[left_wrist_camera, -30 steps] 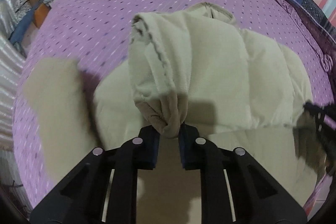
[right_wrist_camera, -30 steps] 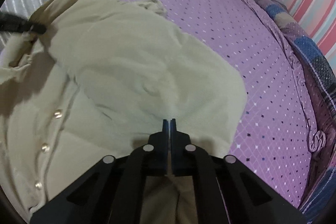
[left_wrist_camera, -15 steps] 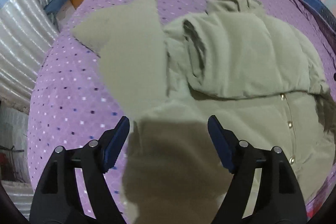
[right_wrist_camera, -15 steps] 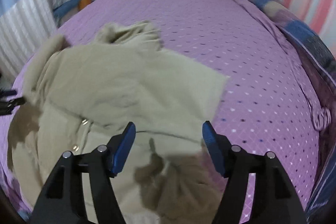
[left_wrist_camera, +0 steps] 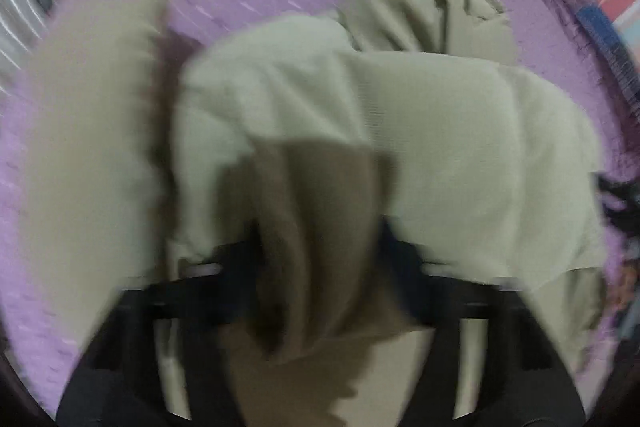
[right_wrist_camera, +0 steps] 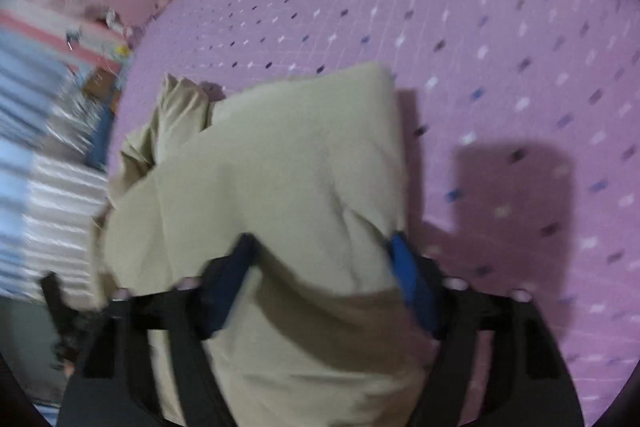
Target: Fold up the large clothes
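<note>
both views are smeared by motion blur. in the left wrist view a shadowed fold of the beige garment covers the left gripper between its fingers, so the pads are hidden and it cannot be told whether they press the cloth, though the jaws have just been closing. in the right wrist view the garment bulges between the right gripper fingers, whose jaws have also been closing, hiding any contact, and the bedspread is cut off by the round edge.
</note>
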A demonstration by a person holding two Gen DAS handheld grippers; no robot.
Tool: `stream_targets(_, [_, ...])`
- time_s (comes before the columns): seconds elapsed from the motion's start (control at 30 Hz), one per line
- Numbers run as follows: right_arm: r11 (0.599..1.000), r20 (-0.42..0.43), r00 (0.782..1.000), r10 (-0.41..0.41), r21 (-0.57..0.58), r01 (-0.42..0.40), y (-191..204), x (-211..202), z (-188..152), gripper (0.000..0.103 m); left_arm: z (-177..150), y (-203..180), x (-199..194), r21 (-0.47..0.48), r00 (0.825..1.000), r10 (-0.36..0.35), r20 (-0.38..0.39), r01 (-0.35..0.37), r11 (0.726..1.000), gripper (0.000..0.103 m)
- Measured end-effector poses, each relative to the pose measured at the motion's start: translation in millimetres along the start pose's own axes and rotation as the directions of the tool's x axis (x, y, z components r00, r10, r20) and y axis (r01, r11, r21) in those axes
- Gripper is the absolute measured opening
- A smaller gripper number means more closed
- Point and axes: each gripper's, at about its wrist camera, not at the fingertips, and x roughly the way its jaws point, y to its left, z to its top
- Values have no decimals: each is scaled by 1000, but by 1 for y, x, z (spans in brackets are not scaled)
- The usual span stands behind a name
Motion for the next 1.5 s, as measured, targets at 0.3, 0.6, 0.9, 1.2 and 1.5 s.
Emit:
stream_targets(0.3, [984,121,993,2,-177,20,29,-45,-40,15,-68,-41,-89,71,980,-46,192,33,997,7])
stream_targets(0.6, [901,155,966,-208,-354,251,70,-39,-48,28,-54,22,-43,-18,996,4,89,-3,1000,24])
stream_targets(0.9, [828,276,940,-199,-466,312,104,-62,-48,52,-26,11,-68,109,947,255,193,-279,954,100])
stream_targets(1.2, [771,240,966,-93,-597,223,179,-6,-45,52,19,-14,-51,129,918,271,288,-318,939,95])
stream_targets(1.5, [723,219,974,-55,-664,190,224,44,-39,50,59,-27,-17,129,952,178,251,-215,968,69])
